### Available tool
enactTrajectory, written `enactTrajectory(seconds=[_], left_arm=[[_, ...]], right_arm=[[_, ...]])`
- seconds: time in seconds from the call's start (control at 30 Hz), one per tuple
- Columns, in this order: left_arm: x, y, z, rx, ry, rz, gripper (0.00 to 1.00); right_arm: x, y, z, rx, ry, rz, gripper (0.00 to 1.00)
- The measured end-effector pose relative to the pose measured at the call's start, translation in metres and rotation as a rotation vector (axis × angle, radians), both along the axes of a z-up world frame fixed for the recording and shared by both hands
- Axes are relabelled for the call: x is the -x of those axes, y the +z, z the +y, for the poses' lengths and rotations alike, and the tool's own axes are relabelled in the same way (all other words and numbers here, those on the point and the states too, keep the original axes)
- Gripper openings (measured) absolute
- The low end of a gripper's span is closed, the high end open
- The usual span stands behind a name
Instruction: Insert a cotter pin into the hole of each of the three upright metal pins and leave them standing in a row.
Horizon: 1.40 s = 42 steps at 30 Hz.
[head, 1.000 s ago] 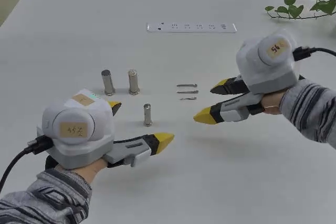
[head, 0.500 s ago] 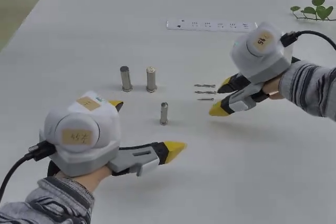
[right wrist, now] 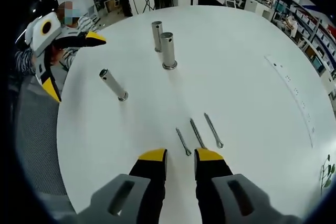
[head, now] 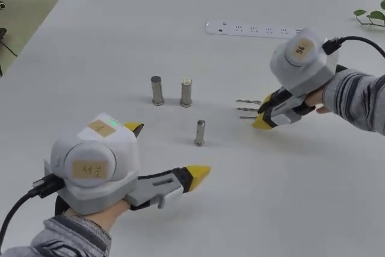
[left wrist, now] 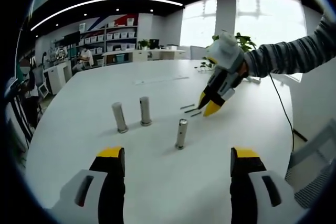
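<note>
**Cotter pins loose, none fitted**

Three metal pins (head: 186,92) stood upright on the worktop (head: 120,28), two side by side and one apart. Three cotter pins (right wrist: 197,132) lay just ahead of the right tool (right wrist: 181,156), whose jaws were narrow and empty. The left tool (left wrist: 177,153) gaped wide and empty.

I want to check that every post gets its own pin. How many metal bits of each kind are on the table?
Upright metal pins: 3
Cotter pins: 3
Total: 6
</note>
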<state>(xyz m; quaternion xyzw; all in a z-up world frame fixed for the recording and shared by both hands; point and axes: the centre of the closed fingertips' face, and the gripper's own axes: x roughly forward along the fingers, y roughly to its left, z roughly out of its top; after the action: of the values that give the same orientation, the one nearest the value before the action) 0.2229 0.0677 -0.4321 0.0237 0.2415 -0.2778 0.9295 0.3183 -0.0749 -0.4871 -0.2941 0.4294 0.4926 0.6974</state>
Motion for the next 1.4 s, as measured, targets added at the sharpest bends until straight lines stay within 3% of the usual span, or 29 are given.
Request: enactTrajectory(seconds=[0.2,0.47,0.63,0.77,1.0,1.4], left_arm=[[0.0,0.001,0.003,0.001,0.013,-0.003,0.79],[0.002,0.0,0.003,0.001,0.011,0.004,0.76],[0.003,0.0,0.003,-0.001,0.011,0.005,0.75],[0.004,0.0,0.003,0.002,0.006,0.01,0.72],[0.005,0.001,0.0,0.009,-0.016,0.013,0.65],[0.004,0.01,-0.006,0.007,-0.071,-0.003,0.53]], right_arm=[[0.0,-0.007,0.0,0.031,0.032,0.013,0.08],[-0.003,-0.008,-0.002,0.111,0.145,-0.046,0.0],[-0.005,-0.009,-0.002,0.123,0.183,-0.056,0.0],[-0.004,-0.008,0.0,0.113,0.231,-0.087,0.0],[0.001,-0.005,0.002,0.08,0.25,-0.115,0.0],[0.02,0.016,0.007,0.017,0.282,-0.204,0.0]])
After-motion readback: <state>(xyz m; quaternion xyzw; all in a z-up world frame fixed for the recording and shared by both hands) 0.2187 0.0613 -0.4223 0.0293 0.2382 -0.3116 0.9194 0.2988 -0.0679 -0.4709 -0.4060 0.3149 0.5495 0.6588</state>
